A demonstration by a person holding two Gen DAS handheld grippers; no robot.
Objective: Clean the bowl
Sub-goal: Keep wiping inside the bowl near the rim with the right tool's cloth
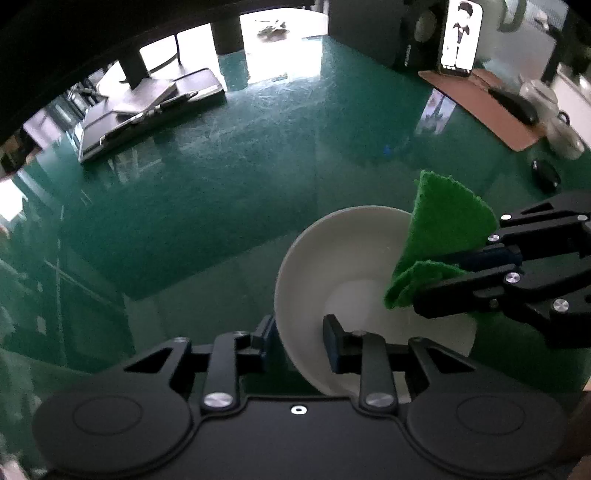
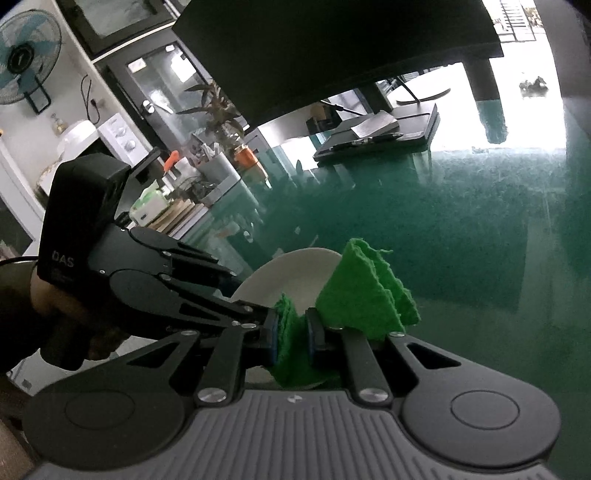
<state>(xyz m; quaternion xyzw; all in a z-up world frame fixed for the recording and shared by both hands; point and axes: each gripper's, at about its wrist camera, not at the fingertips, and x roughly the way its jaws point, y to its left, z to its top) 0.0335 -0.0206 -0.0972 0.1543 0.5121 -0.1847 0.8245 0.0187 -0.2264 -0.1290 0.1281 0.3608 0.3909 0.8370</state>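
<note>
I take this for a home office or living room. Upper left of my right view, a wall fan [image 2: 26,55] and glass-door cabinet [image 2: 162,88]; centre, a potted plant [image 2: 221,114]. The green glass desk [image 1: 221,184] carries a monitor base [image 1: 147,99], phone [image 1: 460,35] and mouse [image 1: 513,101].

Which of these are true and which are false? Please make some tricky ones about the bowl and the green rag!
1. The bowl is white. True.
2. The right tongs hold a green cloth. True.
3. The bowl is full of soup. False: it looks empty.
4. The table is red. False: it is green.
5. The left tongs straddle the bowl's rim. True.
</note>
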